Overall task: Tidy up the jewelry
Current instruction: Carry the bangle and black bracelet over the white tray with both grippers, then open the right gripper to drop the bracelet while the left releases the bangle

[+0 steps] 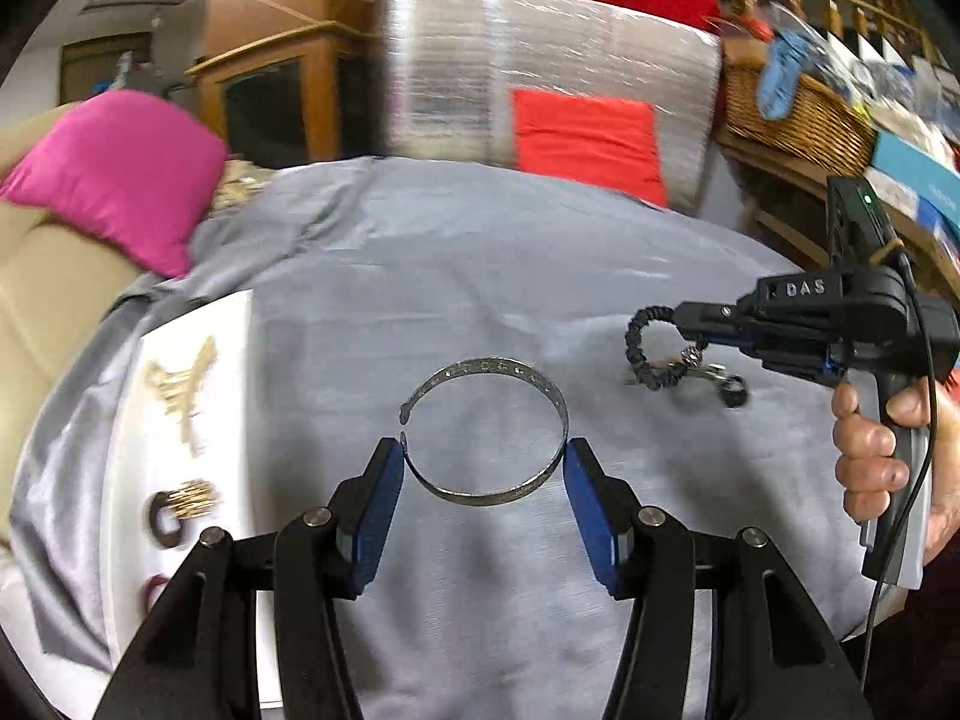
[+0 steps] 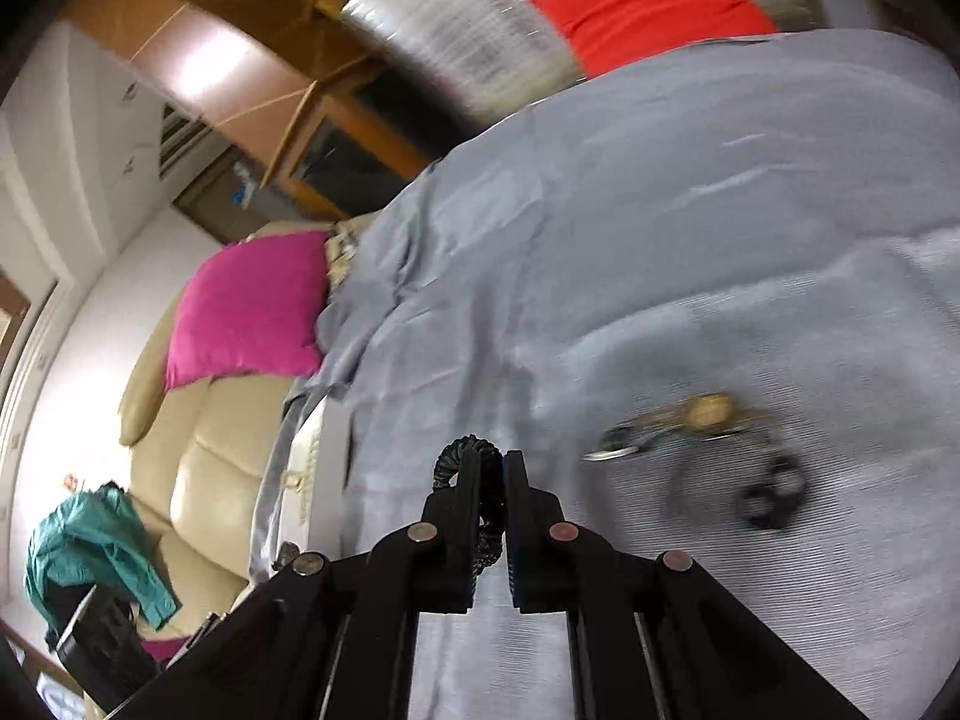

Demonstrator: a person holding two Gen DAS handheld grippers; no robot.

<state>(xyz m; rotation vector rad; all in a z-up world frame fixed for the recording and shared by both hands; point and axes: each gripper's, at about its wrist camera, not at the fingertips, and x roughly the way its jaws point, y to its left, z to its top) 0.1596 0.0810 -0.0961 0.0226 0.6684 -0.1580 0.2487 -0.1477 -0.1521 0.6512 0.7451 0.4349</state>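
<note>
A silver open cuff bangle (image 1: 489,429) lies on the grey cloth (image 1: 480,276). My left gripper (image 1: 483,456) is open, with a blue pad on each side of the bangle's near half, touching or nearly touching it. My right gripper (image 1: 681,330) is shut on a black beaded bracelet (image 1: 645,348) and holds it above the cloth at the right; its metal charms (image 1: 717,378) hang down. In the right wrist view the gripper (image 2: 493,468) pinches the black bracelet (image 2: 465,456), and blurred charms (image 2: 708,414) swing to the right.
A white tray (image 1: 234,360) at the left holds gold jewelry (image 1: 180,384), a gold ring piece (image 1: 183,501) and more. A pink cushion (image 1: 114,174) and beige sofa (image 2: 198,462) lie left. A foil-wrapped bundle (image 1: 540,72) and wicker basket (image 1: 798,108) stand behind.
</note>
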